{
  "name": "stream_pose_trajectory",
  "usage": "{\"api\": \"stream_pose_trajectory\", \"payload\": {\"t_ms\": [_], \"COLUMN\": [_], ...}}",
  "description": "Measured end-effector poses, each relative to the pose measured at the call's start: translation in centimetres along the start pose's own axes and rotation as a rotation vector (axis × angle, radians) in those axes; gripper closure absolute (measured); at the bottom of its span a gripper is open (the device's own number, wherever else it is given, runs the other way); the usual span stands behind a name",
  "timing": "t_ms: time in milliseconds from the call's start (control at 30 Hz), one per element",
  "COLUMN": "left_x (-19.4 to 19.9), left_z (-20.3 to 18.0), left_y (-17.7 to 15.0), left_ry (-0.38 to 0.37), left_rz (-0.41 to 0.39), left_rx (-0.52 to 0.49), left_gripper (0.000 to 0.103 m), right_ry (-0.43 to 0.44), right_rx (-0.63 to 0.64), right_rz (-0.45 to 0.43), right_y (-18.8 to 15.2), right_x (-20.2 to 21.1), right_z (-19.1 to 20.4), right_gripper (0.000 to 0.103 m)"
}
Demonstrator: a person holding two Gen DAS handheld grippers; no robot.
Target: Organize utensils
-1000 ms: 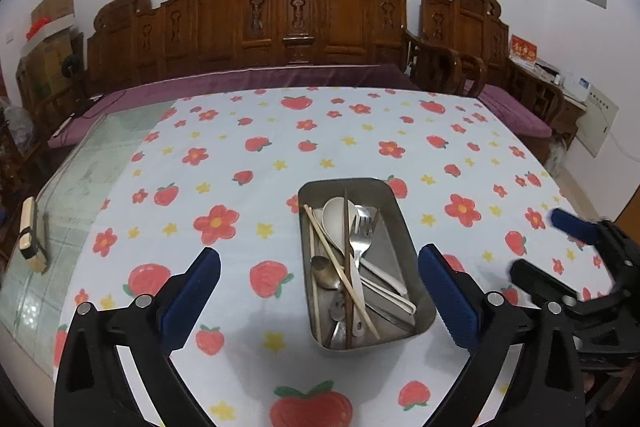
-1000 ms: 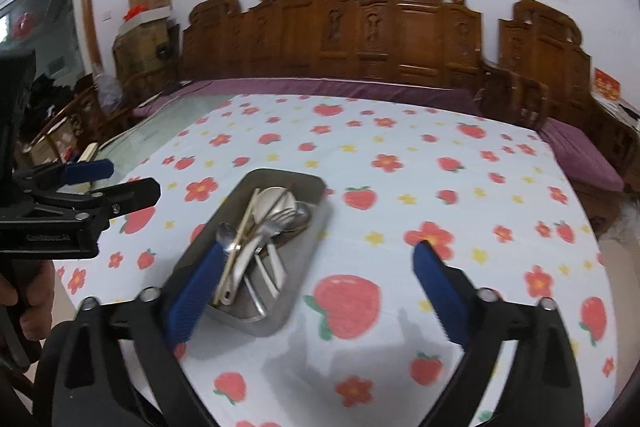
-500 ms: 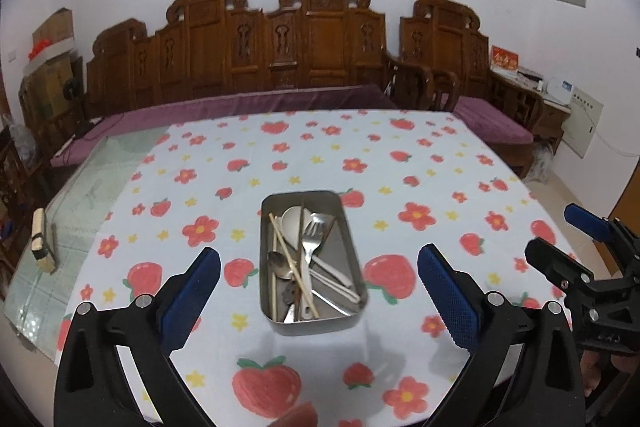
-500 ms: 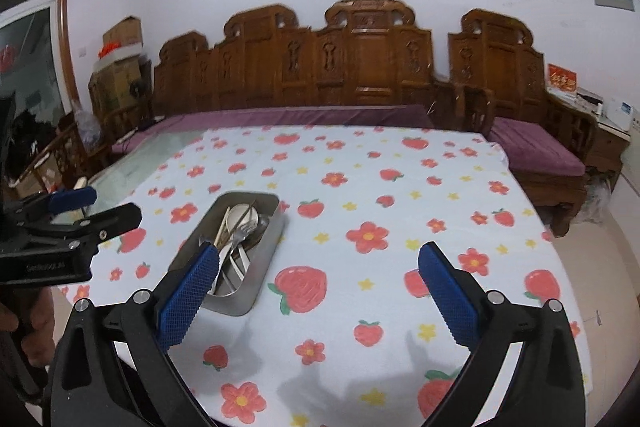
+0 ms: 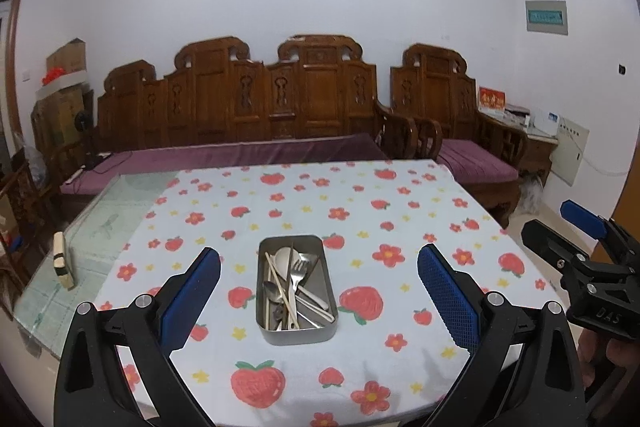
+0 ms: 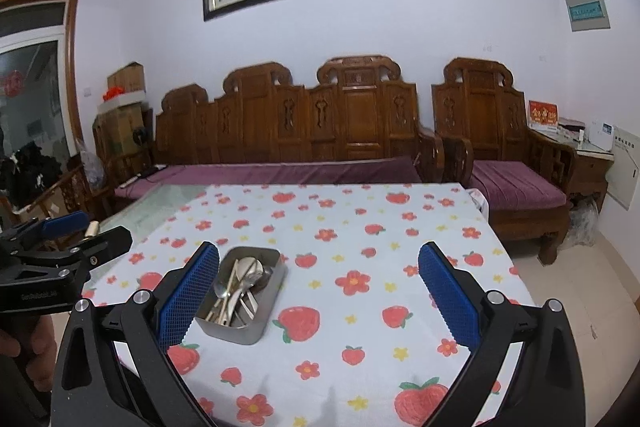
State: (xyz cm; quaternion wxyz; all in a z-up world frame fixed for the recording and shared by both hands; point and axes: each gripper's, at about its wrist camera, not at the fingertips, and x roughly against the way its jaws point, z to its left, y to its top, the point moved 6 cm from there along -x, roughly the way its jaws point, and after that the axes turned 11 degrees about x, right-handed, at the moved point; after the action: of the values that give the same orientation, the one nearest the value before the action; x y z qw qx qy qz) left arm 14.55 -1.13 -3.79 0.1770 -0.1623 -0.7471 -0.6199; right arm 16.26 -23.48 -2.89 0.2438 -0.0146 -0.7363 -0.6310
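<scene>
A rectangular metal tin stands on the strawberry-print tablecloth. It holds spoons, a fork and wooden chopsticks, piled together. The tin also shows in the right wrist view. My left gripper is open and empty, raised above the table's near edge, with the tin between its fingers in view. My right gripper is open and empty, held high to the right of the tin. Each gripper shows in the other's view: the right one, the left one.
The cloth covers a glass-topped table; a small block lies on the bare glass at the left. A carved wooden bench with purple cushions stands behind the table, an armchair at the right.
Both grippers have pulled back and risen away from the tin, which now looks smaller and farther. The tin and its utensils have not moved. Both grippers stay open.
</scene>
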Motion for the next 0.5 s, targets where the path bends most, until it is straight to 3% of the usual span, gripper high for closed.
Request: {"api": "stream_pose_trajectory", "payload": {"t_ms": [500], "left_x": [2.2], "left_z": [-0.1], "left_y": [0.4], "left_ry": [-0.009], "left_rz": [-0.038], "left_rx": [0.011], "left_gripper": [0.008], "right_ry": [-0.035], "right_rx": [0.013], "right_rz": [-0.035], "right_y": [1.0], "right_x": [2.7], "right_z": [0.2], "right_gripper": [0.003]}}
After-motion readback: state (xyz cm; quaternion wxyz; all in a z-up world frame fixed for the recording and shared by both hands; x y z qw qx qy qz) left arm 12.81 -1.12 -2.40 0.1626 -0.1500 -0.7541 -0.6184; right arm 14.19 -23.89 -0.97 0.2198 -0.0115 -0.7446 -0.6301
